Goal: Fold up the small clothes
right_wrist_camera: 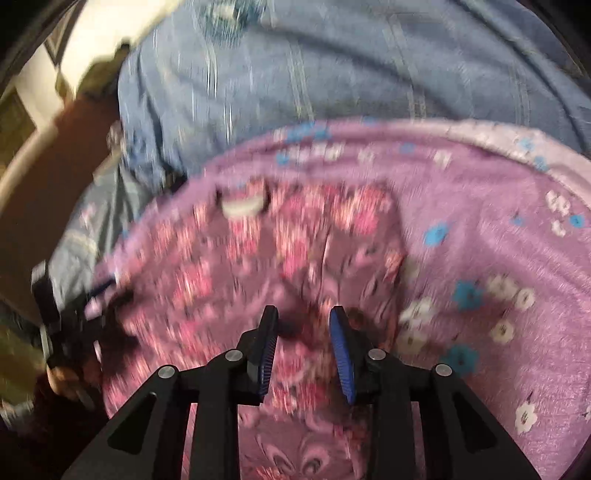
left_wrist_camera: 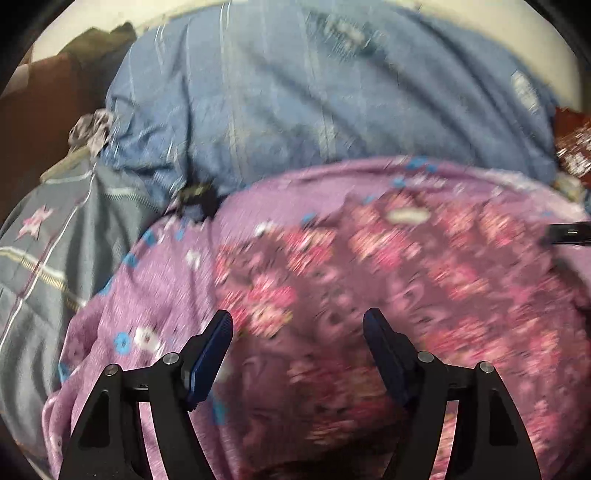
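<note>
Centrally, a small garment (left_wrist_camera: 388,280) in dark mauve cloth printed with pink flowers lies spread flat, a pale label showing at its far edge; both views are smeared by blur, so its exact cut cannot be told. It rests on a lilac blanket (left_wrist_camera: 155,295) dotted with blue and white flowers, which reaches out past the garment on the left, right and far sides.

The left gripper (left_wrist_camera: 297,325) hangs over the near part of the garment with its blue-padded fingers (left_wrist_camera: 212,354) wide apart and nothing between them. The right gripper (right_wrist_camera: 304,321) hangs over the near middle of the garment, its fingers (right_wrist_camera: 341,354) also apart, though by a narrower gap, and gripping nothing. In the right wrist view the left gripper shows as a dark shape at the left edge of the blanket.

Beyond the blanket's far edge lies a big heap of pale blue denim (left_wrist_camera: 314,96) with lighter seams and frayed patches. To the left of it, grey bedding (left_wrist_camera: 55,236) with pale stripes and a pink star runs toward the near left. A small crumpled grey and white patterned cloth (left_wrist_camera: 90,129) sits at the left end of the denim. Farther left is a dark brown surface (left_wrist_camera: 37,122), and behind everything a cream wall (left_wrist_camera: 498,22). At the far right edge a bit of red and white patterned material (left_wrist_camera: 572,144) peeps out.
</note>
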